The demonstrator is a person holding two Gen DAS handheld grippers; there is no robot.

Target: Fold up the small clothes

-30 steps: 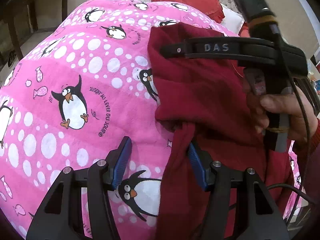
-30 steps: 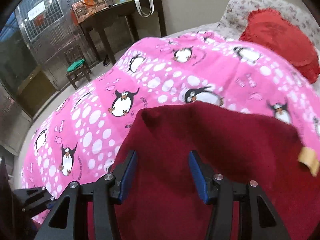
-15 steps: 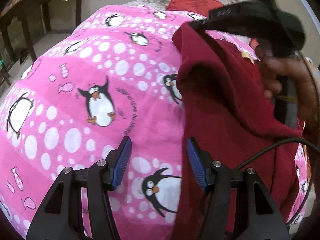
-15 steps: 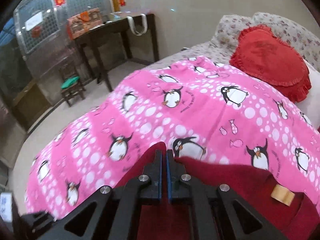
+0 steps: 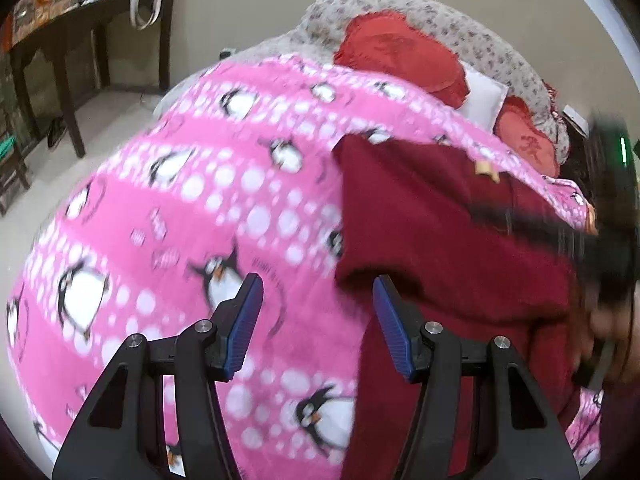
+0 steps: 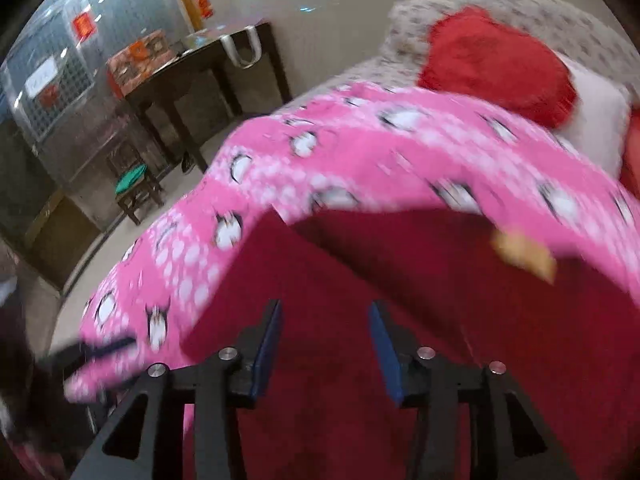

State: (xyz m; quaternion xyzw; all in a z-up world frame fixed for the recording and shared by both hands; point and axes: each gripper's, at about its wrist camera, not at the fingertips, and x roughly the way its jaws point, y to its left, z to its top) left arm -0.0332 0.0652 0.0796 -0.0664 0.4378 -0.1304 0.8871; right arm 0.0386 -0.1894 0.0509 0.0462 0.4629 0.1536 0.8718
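Lying on the pink penguin blanket point(image 5: 224, 208), the dark red garment point(image 5: 432, 248) is gripped by neither claw; left claw point(image 5: 318, 330) and right claw point(image 6: 325, 350) are held apart.

The left wrist camera sits just behind its black two-finger gripper with blue pads point(image 5: 318, 326), close above the pink penguin-print fleece blanket point(image 5: 168, 216), facing up the bed toward the round red frilled cushion point(image 5: 400, 54), with the dark red knitted garment point(image 5: 440, 240) on its right. The right wrist camera looks past its own blue-padded gripper point(image 6: 326, 346) directly over that garment point(image 6: 340, 400), facing likewise. Both views share blanket point(image 6: 360, 148), cushion point(image 6: 496, 64) and the dark wooden side table point(image 5: 60, 36) point(image 6: 200, 76).
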